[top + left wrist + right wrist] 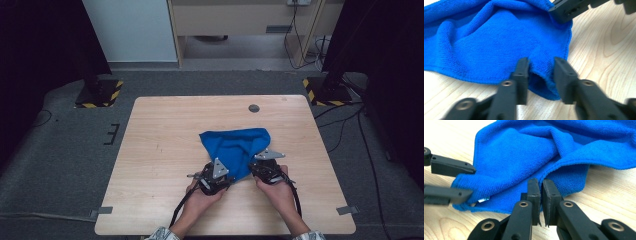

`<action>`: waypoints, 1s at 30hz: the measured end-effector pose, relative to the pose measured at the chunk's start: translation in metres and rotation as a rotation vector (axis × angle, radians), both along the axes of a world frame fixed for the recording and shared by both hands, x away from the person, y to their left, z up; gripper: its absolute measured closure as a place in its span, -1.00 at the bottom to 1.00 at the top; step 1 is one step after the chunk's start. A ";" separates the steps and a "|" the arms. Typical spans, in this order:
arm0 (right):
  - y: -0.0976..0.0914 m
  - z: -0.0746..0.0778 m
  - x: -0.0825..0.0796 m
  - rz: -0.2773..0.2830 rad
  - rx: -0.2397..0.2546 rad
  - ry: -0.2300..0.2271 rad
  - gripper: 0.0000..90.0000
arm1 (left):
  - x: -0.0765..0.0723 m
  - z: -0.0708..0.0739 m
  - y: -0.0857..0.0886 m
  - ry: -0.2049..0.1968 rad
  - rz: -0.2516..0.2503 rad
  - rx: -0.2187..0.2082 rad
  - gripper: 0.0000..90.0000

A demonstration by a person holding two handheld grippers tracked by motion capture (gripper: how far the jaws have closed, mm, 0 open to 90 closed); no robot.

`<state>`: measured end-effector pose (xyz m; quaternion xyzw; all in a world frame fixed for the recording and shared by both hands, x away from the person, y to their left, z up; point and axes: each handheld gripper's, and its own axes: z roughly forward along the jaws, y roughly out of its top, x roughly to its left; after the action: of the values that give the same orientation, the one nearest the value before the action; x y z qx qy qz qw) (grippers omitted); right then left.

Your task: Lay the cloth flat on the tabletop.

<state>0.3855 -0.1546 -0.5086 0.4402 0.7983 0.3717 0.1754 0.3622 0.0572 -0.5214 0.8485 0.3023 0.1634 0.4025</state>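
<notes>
High view first: we see a blue cloth (235, 145) lying crumpled on the wooden table (160, 150), just ahead of both grippers, its near edge reaching in between them. It is a soft microfibre piece with a stitched hem, rumpled into broad folds and partly doubled over itself. Its wider side lies away from us and it narrows toward a near corner, so its long axis runs roughly from that corner, by our left gripper (216, 176), out and across to the far right.

From the left gripper view, our left gripper (541, 68) has its jaws standing partly apart, with the cloth's (486, 42) near corner bunched in the gap; both pads touch the fabric at its sides, so it grips that corner. No earlier frame lets us speak of how they got there.

From the right gripper view, our right gripper (541, 186) has its jaws almost together, a thin slit between them, pinching the hemmed edge of the cloth (524, 152) right at its tips. The left gripper's jaws (451, 180) show at that view's left side, against the corner beside a small white label (484, 199).
</notes>
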 end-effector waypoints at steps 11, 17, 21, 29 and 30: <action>-0.013 0.001 0.001 -0.007 -0.005 0.004 0.95 | 0.008 0.012 0.022 -0.007 0.042 -0.056 0.91; -0.030 0.004 0.003 -0.034 0.001 0.006 0.95 | 0.016 0.019 0.040 -0.008 0.091 -0.083 0.91; -0.041 0.004 0.006 -0.047 0.008 0.013 0.95 | 0.021 0.019 0.049 0.001 0.108 -0.086 0.91; -0.058 -0.002 0.024 -0.064 0.002 0.030 0.93 | 0.044 0.016 0.059 0.010 0.142 -0.059 0.91; -0.059 -0.003 0.026 -0.065 0.000 0.031 0.93 | 0.048 0.014 0.060 0.015 0.147 -0.052 0.91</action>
<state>0.4117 -0.2137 -0.5118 0.4714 0.7863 0.3591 0.1750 0.4103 0.1174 -0.5074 0.8144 0.3711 0.1783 0.4089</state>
